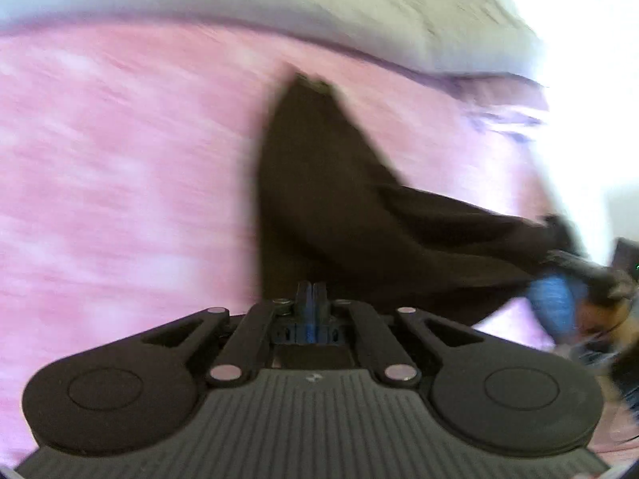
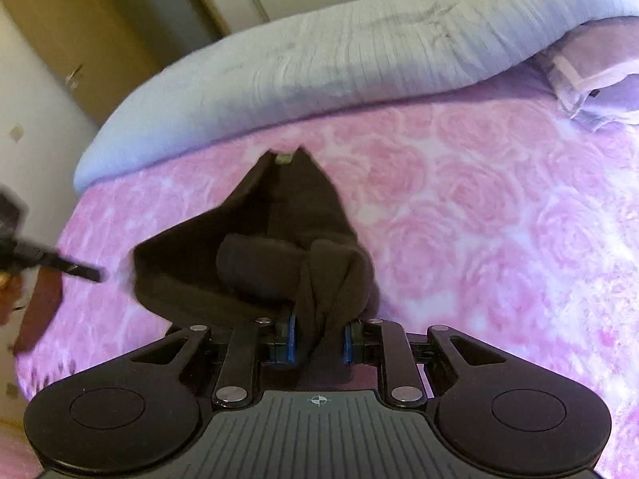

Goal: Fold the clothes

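Note:
A dark brown garment (image 1: 319, 199) lies stretched on a pink rose-patterned bedspread (image 1: 120, 179); the left wrist view is motion-blurred. My left gripper (image 1: 311, 293) has its blue pads pressed together at the garment's near edge; a grip on the cloth cannot be made out. In the right wrist view the same garment (image 2: 279, 239) is bunched at the near end. My right gripper (image 2: 319, 339) has its blue pads parted with a fold of the garment between them. The left gripper also shows in the right wrist view (image 2: 80, 271), at the far left, beside the garment.
A rolled pale blue-grey quilt (image 2: 339, 60) lies along the far side of the bed. A lilac folded cloth (image 2: 591, 76) sits at the far right. Wooden wardrobe doors (image 2: 60, 40) and white cabinets stand behind the bed. The bed's left edge is near.

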`<control>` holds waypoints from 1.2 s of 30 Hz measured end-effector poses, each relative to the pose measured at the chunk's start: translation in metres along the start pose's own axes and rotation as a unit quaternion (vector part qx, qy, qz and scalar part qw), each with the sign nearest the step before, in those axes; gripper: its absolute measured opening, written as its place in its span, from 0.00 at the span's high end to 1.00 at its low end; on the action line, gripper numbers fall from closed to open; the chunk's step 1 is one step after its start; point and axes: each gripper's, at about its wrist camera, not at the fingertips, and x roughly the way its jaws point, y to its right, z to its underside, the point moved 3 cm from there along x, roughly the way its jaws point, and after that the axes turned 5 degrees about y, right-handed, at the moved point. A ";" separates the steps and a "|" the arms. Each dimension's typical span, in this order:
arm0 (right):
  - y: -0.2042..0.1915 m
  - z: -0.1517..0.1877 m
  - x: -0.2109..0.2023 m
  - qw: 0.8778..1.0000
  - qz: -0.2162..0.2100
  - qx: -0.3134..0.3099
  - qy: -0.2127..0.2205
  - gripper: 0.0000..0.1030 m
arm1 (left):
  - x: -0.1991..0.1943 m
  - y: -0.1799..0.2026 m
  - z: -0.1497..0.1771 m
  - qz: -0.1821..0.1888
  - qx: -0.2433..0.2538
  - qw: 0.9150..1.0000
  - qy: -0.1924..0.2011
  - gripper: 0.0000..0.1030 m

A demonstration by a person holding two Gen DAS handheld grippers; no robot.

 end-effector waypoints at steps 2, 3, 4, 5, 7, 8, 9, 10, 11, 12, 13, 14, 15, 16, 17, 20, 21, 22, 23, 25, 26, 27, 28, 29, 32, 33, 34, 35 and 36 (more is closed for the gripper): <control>0.006 -0.007 0.001 0.999 -0.009 0.043 0.005 0.81 | -0.033 -0.032 -0.009 -0.061 -0.008 0.998 0.019 1.00; 0.007 -0.008 0.002 0.999 -0.006 0.042 0.001 0.81 | -0.037 -0.031 -0.011 -0.071 -0.016 0.997 0.029 1.00; 0.005 -0.008 0.003 0.999 -0.005 0.033 -0.005 0.81 | -0.041 -0.029 -0.013 -0.074 -0.024 0.996 0.038 1.00; 0.001 -0.006 0.006 1.000 -0.006 0.027 -0.012 0.81 | -0.044 -0.032 -0.015 -0.063 -0.029 0.997 0.045 1.00; -0.008 -0.003 0.010 1.000 -0.007 0.015 -0.025 0.81 | -0.038 -0.022 -0.025 -0.035 -0.017 0.998 0.044 0.97; -0.012 -0.002 0.011 0.999 -0.008 0.016 -0.027 0.81 | -0.023 -0.012 -0.028 -0.016 -0.004 0.999 0.035 0.88; -0.017 0.000 0.012 0.999 -0.009 0.021 -0.026 0.81 | -0.007 0.004 -0.021 0.010 0.011 1.000 0.023 0.75; -0.021 0.002 0.013 0.999 -0.011 0.031 -0.024 0.81 | 0.010 0.018 -0.014 0.037 0.025 0.999 0.012 0.70; -0.025 0.003 0.014 0.999 -0.013 0.044 -0.021 0.81 | 0.034 0.039 -0.006 0.066 0.037 0.997 -0.002 0.65; -0.028 0.005 0.014 0.998 -0.015 0.057 -0.019 0.81 | 0.053 0.060 0.002 0.097 0.041 0.994 -0.016 0.59; -0.032 0.006 0.015 0.997 -0.016 0.069 -0.016 0.80 | 0.068 0.080 0.009 0.136 0.024 0.990 -0.033 0.56; -0.034 0.008 0.015 0.997 -0.016 0.077 -0.013 0.80 | 0.090 0.091 0.016 0.180 -0.013 0.983 -0.045 0.46; -0.036 0.009 0.014 0.996 -0.016 0.081 -0.011 0.80 | 0.109 0.101 0.025 0.217 -0.067 0.972 -0.056 0.34; -0.038 0.010 0.012 0.996 -0.015 0.086 -0.008 0.80 | 0.128 0.111 0.033 0.254 -0.121 0.957 -0.067 0.30; -0.039 0.011 0.011 0.996 -0.013 0.091 -0.005 0.80 | 0.145 0.120 0.040 0.281 -0.170 0.942 -0.076 0.30; -0.039 0.015 0.005 0.993 -0.011 0.114 0.005 0.80 | 0.184 0.135 0.063 0.303 -0.291 0.903 -0.093 0.28; -0.038 0.017 0.002 0.992 -0.010 0.123 0.009 0.80 | 0.198 0.140 0.070 0.309 -0.330 0.886 -0.098 0.28; -0.037 0.019 0.001 0.991 -0.010 0.133 0.012 0.80 | 0.211 0.146 0.077 0.315 -0.369 0.868 -0.104 0.29; -0.035 0.021 -0.001 0.989 -0.012 0.145 0.015 0.80 | 0.224 0.151 0.084 0.320 -0.407 0.849 -0.109 0.33; -0.032 0.026 -0.002 0.986 -0.016 0.163 0.018 0.80 | 0.239 0.160 0.092 0.319 -0.427 0.839 -0.109 0.80; -0.031 0.028 -0.002 0.985 -0.017 0.170 0.017 0.80 | 0.244 0.165 0.093 0.316 -0.423 0.842 -0.107 0.98; -0.029 0.030 -0.001 0.984 -0.018 0.176 0.015 0.80 | 0.245 0.168 0.093 0.313 -0.413 0.849 -0.103 1.00; -0.027 0.032 0.000 0.983 -0.018 0.181 0.012 0.78 | 0.239 0.166 0.089 0.309 -0.391 0.862 -0.094 1.00; -0.025 0.032 0.001 0.982 -0.020 0.185 0.010 0.74 | 0.231 0.162 0.084 0.306 -0.372 0.872 -0.082 1.00; -0.013 0.033 0.005 0.978 -0.020 0.205 0.011 0.65 | 0.203 0.148 0.078 0.288 -0.333 0.896 -0.054 1.00; -0.010 0.033 0.007 0.976 -0.024 0.217 0.015 0.63 | 0.192 0.141 0.076 0.282 -0.322 0.903 -0.044 1.00; -0.007 0.034 0.008 0.973 -0.029 0.230 0.020 0.63 | 0.179 0.134 0.074 0.275 -0.307 0.911 -0.032 1.00; -0.003 0.034 0.009 0.969 -0.034 0.242 0.024 0.63 | 0.166 0.126 0.071 0.268 -0.292 0.918 -0.022 1.00; 0.000 0.033 0.010 0.966 -0.038 0.254 0.027 0.63 | 0.152 0.117 0.069 0.258 -0.279 0.925 -0.012 1.00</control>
